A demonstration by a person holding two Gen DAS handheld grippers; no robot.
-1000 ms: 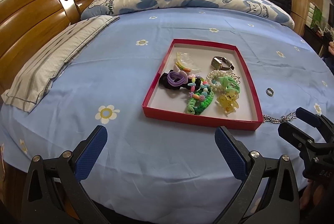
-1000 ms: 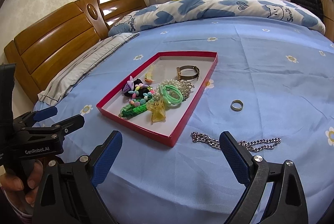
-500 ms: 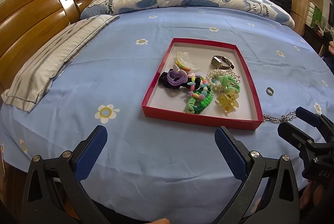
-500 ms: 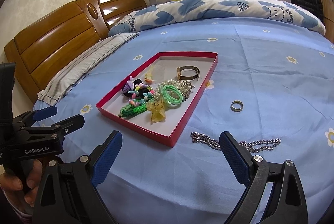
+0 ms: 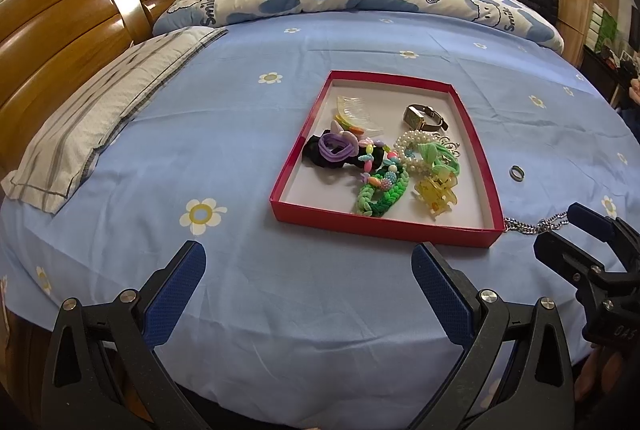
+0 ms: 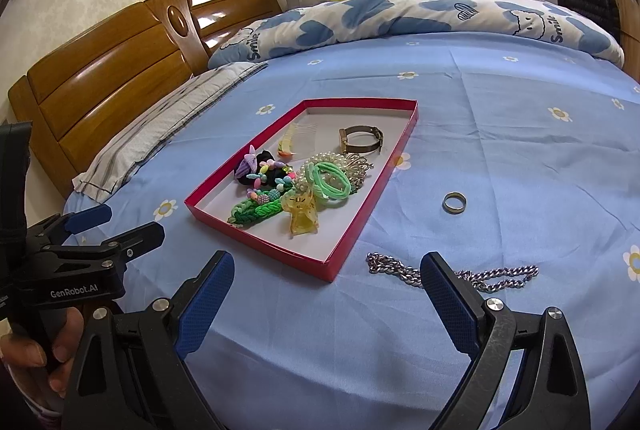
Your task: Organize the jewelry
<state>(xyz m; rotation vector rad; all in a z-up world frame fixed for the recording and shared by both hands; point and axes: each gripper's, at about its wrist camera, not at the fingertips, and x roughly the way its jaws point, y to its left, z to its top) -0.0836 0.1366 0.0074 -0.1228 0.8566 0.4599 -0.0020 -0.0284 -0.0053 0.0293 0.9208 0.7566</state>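
Almost nothing has changed over the last second: both tools hover where they were, so sorting has not resumed. The shallow red cardboard tray [image 6: 372, 207] on the blue flowered bedsheet [image 6: 520, 149] already holds hair ties, a pearl bracelet and a watch. The silver chain [image 6: 496, 276] lies at the tray's 4 o'clock, the small metal ring [image 6: 455, 202] at 3 o'clock, both outside. The left tool [image 5: 308, 284] and right tool [image 6: 326, 292] gape wide, holding nothing.
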